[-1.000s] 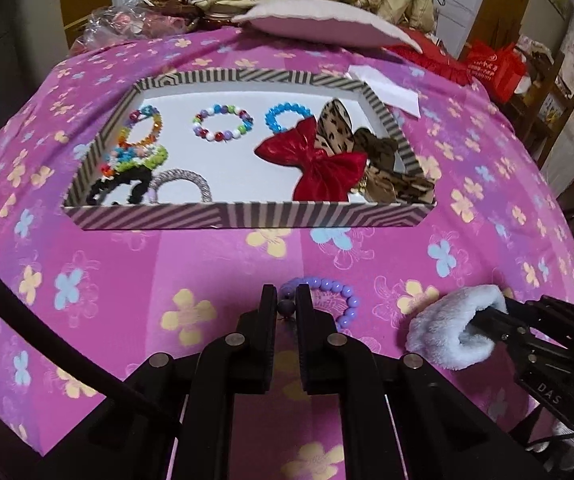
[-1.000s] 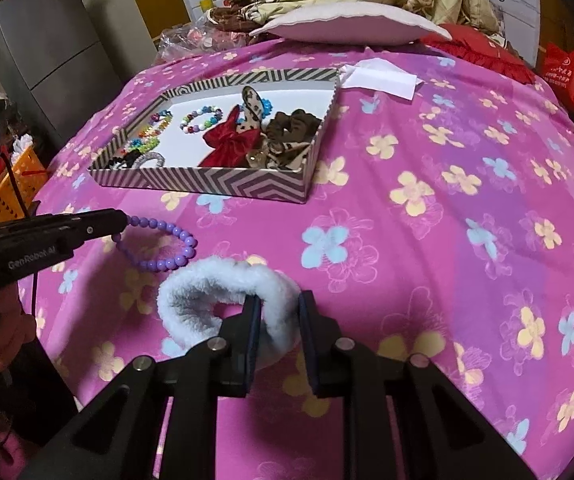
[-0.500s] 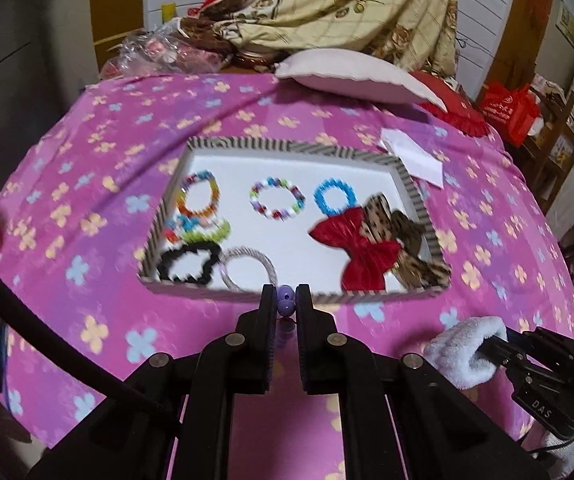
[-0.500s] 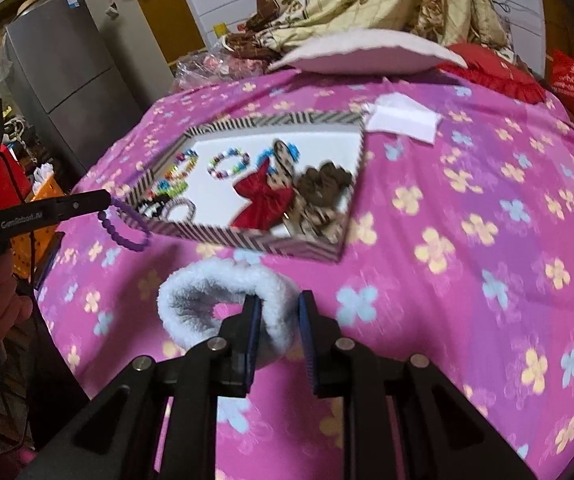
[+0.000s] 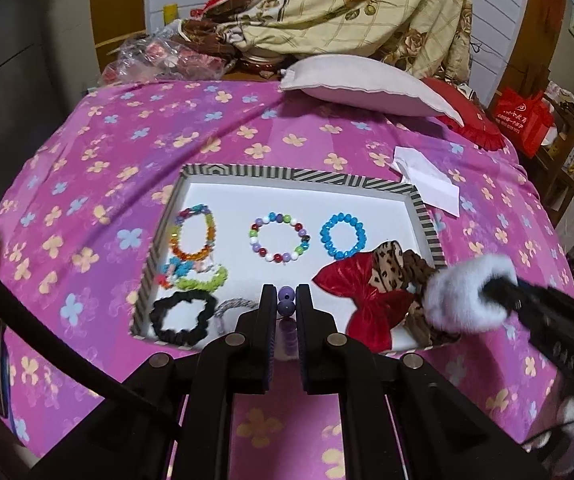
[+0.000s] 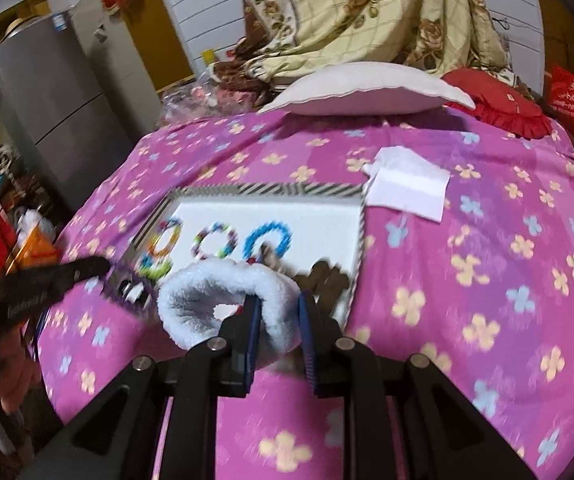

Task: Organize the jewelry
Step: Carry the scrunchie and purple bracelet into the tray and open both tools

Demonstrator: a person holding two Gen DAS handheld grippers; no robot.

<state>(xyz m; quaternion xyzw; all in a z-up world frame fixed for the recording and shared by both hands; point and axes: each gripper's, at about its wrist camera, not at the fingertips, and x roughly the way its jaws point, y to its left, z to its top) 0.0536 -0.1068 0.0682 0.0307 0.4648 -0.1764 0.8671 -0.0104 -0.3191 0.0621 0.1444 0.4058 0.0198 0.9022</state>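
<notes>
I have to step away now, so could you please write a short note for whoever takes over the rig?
Left gripper: shut on the purple round-bead bracelet, over the striped-rim white tray.
Right gripper: shut on the white fluffy scrunchie, at the tray's near right.
Done: bracelets, scrunchies and bows lie in the tray.
Left: set both held pieces down on free tray floor and release.

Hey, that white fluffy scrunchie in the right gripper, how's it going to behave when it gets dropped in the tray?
The scrunchie looks soft: the right gripper pinches its pile flat, so it will probably spring back. It likely lands limp without rolling. Bulky, it may settle on the red bow in the tray.
</notes>
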